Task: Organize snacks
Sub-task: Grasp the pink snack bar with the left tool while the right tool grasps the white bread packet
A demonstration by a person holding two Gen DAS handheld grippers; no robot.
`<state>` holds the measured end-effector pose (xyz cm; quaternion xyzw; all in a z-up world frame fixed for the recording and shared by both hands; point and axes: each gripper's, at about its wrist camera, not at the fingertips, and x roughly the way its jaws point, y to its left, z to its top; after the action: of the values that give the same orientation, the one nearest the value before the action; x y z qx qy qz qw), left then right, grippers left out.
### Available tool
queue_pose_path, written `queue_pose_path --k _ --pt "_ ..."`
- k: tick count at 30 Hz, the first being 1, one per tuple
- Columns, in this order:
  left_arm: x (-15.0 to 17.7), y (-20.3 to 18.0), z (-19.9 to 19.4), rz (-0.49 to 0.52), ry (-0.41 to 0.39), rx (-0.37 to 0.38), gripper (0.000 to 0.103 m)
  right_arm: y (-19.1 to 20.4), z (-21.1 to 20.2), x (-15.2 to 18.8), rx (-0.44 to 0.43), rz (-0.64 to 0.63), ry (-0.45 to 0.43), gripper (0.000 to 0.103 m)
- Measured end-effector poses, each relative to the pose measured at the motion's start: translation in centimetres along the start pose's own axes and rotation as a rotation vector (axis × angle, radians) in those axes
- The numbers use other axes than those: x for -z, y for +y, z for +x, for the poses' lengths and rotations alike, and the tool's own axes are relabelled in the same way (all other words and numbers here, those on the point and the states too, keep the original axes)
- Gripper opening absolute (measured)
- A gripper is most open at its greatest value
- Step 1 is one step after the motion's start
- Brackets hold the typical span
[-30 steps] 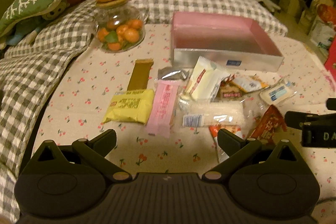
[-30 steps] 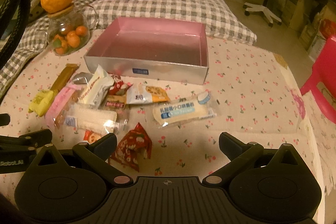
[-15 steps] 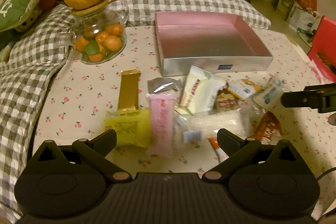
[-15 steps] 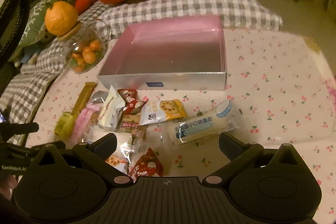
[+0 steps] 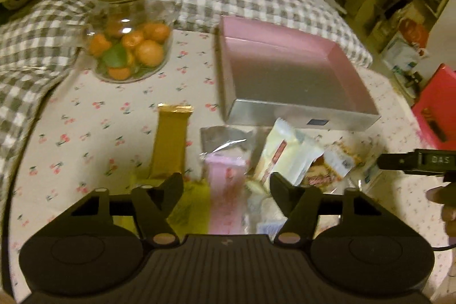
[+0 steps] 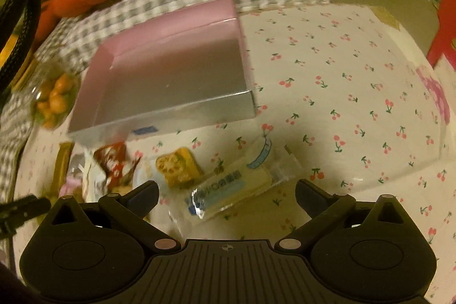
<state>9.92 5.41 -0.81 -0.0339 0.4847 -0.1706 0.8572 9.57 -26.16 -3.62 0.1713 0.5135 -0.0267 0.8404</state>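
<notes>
You had one pink box [image 5: 287,76] on the counter [image 5: 85,116] with nothing in it, one glass jar [image 5: 128,47] of little oranges, and a heap of snacks just in front of the box: one gold bar [image 5: 171,144], one pink pack [image 5: 225,190], one white pack [image 5: 287,158], one clear long pack [image 6: 236,187] and a few more too blurry to count. Your left tool [image 5: 226,184] was wide open over the pink pack and held nothing. Your right tool [image 6: 226,194] was wide open too, over the clear long pack, and held nothing.
</notes>
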Motion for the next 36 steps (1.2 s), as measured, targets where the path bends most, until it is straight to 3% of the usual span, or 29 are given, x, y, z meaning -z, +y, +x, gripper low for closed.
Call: queue_pose_path --k 4,13,21,30,33,35,36 --pt "-0.4 -0.1 1.6 -0.018 0.036 0.062 0.045 -0.1 1.1 -0.4 0.036 0.050 0.004 0.096" --pt "-0.4 -0.7 3.5 0.071 0.086 -0.020 0.041 -0.1 3.4 -0.3 0.103 0.088 0.026 0.092" --pt "0.2 -0.2 4.6 0.092 0.138 -0.049 0.035 1.0 4.0 0.6 0.154 -0.008 0.024 0.091" --pt "0.9 -0.9 4.4 0.145 0.134 -0.070 0.034 0.6 3.1 1.5 0.167 -0.076 -0.002 0.070" --pt "1.1 -0.9 4.2 0.150 0.132 -0.073 0.034 0.4 2.8 1.8 0.176 -0.095 -0.016 0.055" --pt "1.2 -0.9 4.1 0.152 0.128 -0.076 0.033 0.1 2.5 1.9 0.171 -0.100 -0.025 0.038" --pt "1.3 -0.8 4.0 0.152 0.126 -0.077 0.031 -0.1 2.4 1.9 0.167 -0.098 -0.027 0.037"
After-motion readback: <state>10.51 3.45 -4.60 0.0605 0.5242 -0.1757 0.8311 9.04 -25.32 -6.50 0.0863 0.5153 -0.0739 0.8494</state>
